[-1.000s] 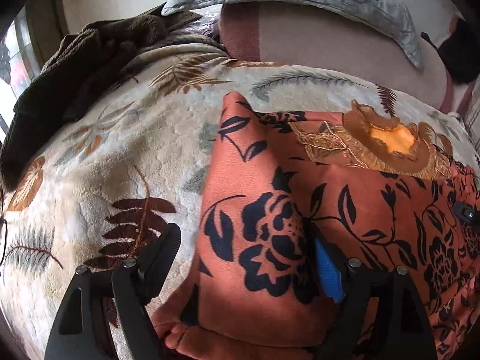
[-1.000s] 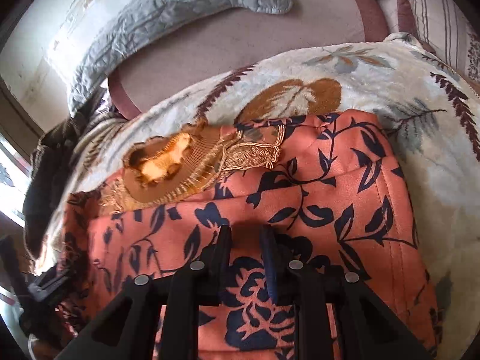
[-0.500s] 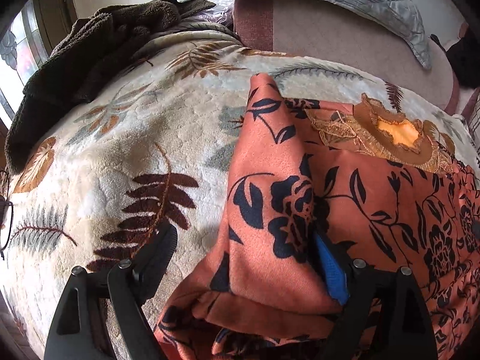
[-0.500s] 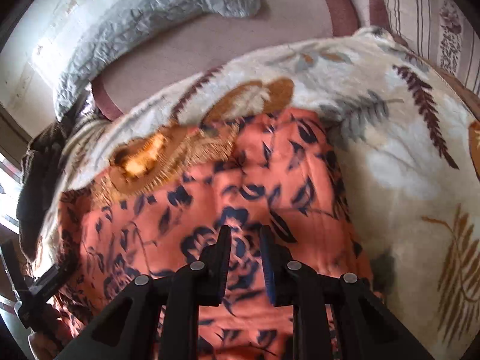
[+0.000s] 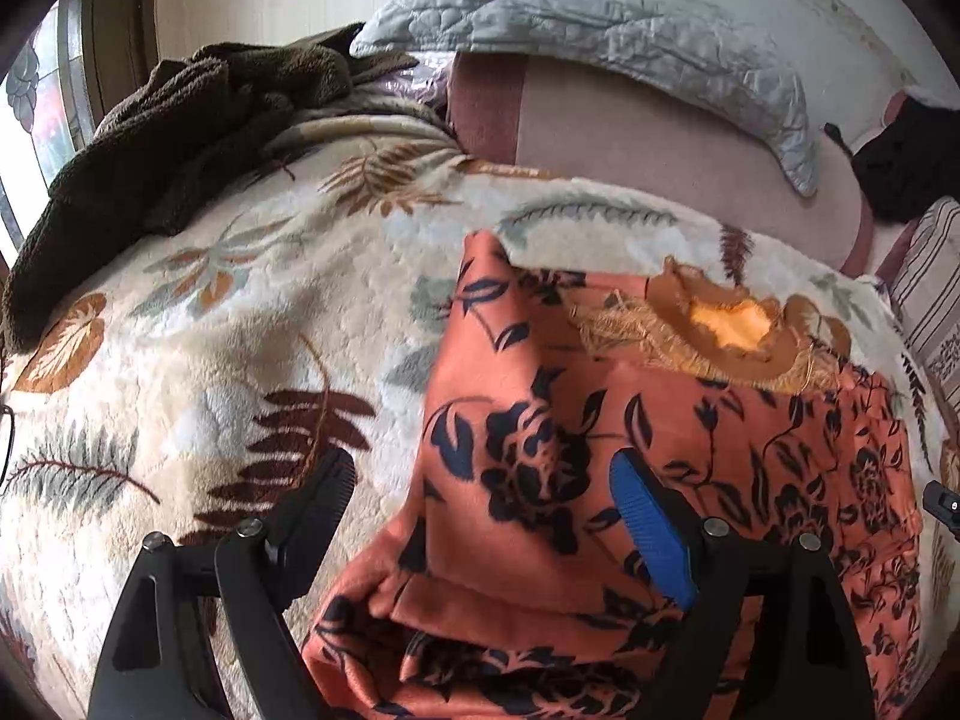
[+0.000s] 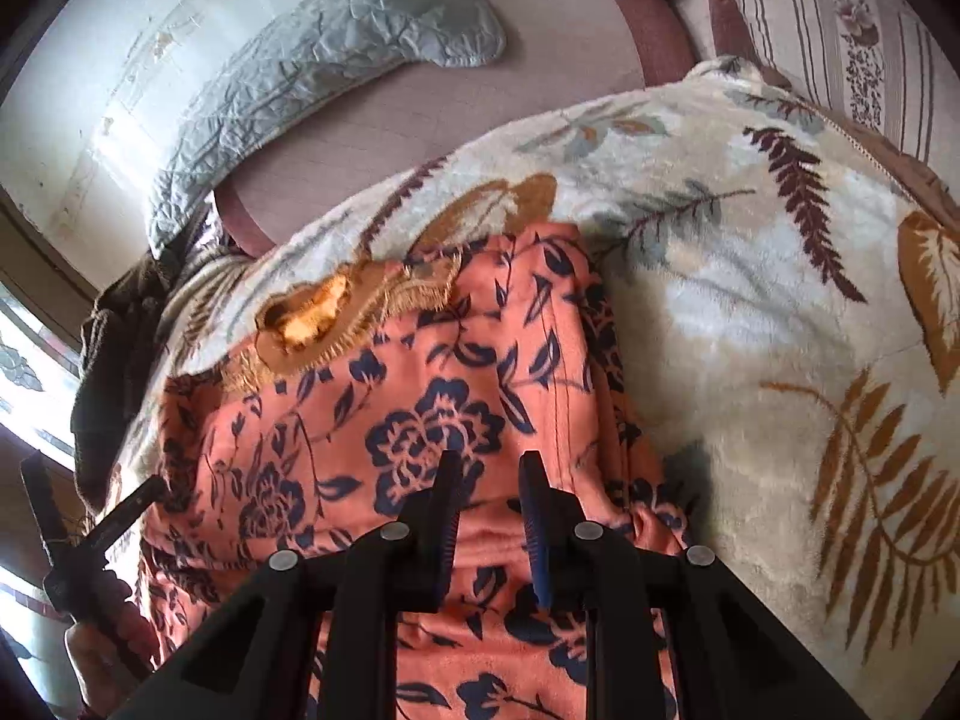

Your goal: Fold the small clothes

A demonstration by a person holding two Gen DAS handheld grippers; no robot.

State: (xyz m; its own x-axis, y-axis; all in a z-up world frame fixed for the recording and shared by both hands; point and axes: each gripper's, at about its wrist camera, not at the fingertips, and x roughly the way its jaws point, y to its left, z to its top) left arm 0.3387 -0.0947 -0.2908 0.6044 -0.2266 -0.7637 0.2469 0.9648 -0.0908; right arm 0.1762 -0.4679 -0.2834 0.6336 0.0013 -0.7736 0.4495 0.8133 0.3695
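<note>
One orange garment (image 5: 690, 420) with a dark blue flower print lies on a cream fleece blanket (image 5: 198, 360) patterned with brown and grey leaves. Its embroidered gold neckline (image 5: 726, 330) points to the far side, and its left edge is folded over onto the body, with loose folds bunched at the near edge.

Two hand-held grippers work over it. The left gripper (image 5: 480, 516) has its jaws spread wide: the blue-padded finger (image 5: 651, 531) sits over the garment, the black finger (image 5: 312, 510) over the bare blanket, and the folded left edge lies between them without being pinched. The right gripper (image 6: 489, 510) has its jaws drawn narrow above the garment's near right part; whether cloth is caught between them I cannot tell.

Beyond the blanket are one grey quilted pillow (image 5: 600, 30) along the far wall, one dark brown fleecy throw (image 5: 156, 144) heaped at the far left, and one striped cushion (image 6: 840, 30) at the far right.
</note>
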